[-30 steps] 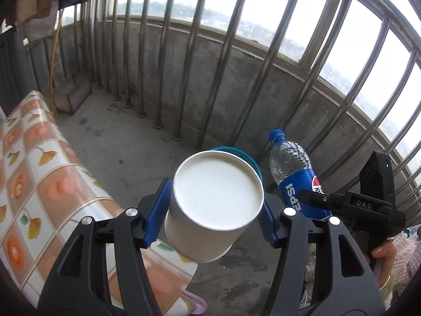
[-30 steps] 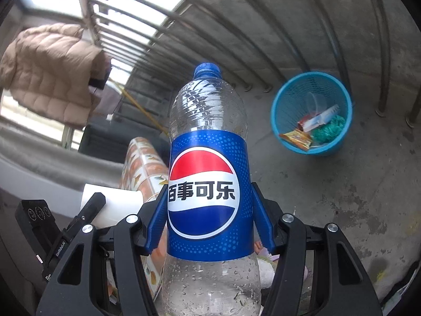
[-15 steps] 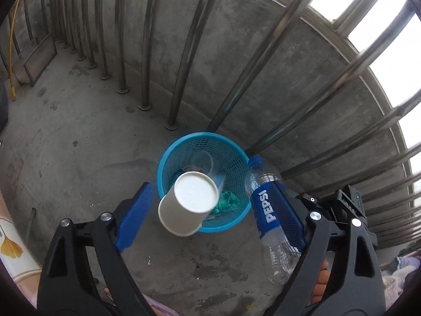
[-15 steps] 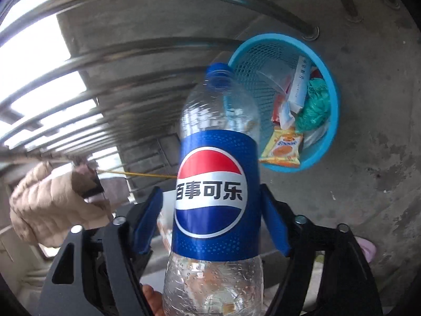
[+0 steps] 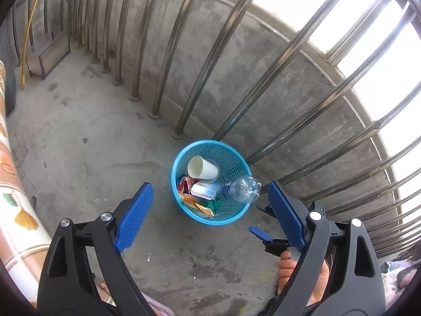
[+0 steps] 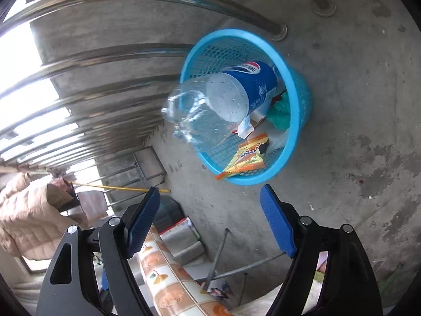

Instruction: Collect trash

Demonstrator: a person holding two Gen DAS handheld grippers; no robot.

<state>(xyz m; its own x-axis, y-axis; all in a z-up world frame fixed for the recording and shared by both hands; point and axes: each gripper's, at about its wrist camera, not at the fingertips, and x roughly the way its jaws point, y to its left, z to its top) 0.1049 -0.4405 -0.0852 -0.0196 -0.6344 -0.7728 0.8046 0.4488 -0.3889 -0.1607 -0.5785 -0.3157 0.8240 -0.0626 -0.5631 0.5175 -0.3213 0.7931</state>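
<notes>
A blue mesh trash basket (image 5: 238, 214) stands on the concrete floor by the railing; it also shows in the right wrist view (image 6: 300, 97). A white paper cup (image 5: 202, 168) lies inside it on wrappers. A clear Pepsi bottle (image 5: 240, 188) lies neck-down in the basket with its base over the rim, seen close in the right wrist view (image 6: 223, 100). My left gripper (image 5: 210, 214) is open and empty above the basket. My right gripper (image 6: 210, 218) is open and empty, just back from the bottle's base; part of it shows in the left wrist view (image 5: 259, 233).
Steel railing bars (image 5: 189, 52) on a concrete wall curve behind the basket. A table with a patterned cloth (image 5: 10, 184) is at the left, also in the right wrist view (image 6: 168, 276). A beige jacket (image 6: 23, 218) hangs at the left.
Both grippers opened. The paper cup dropped from the left gripper into the basket. The Pepsi bottle left the right gripper and tipped neck-first into the basket.
</notes>
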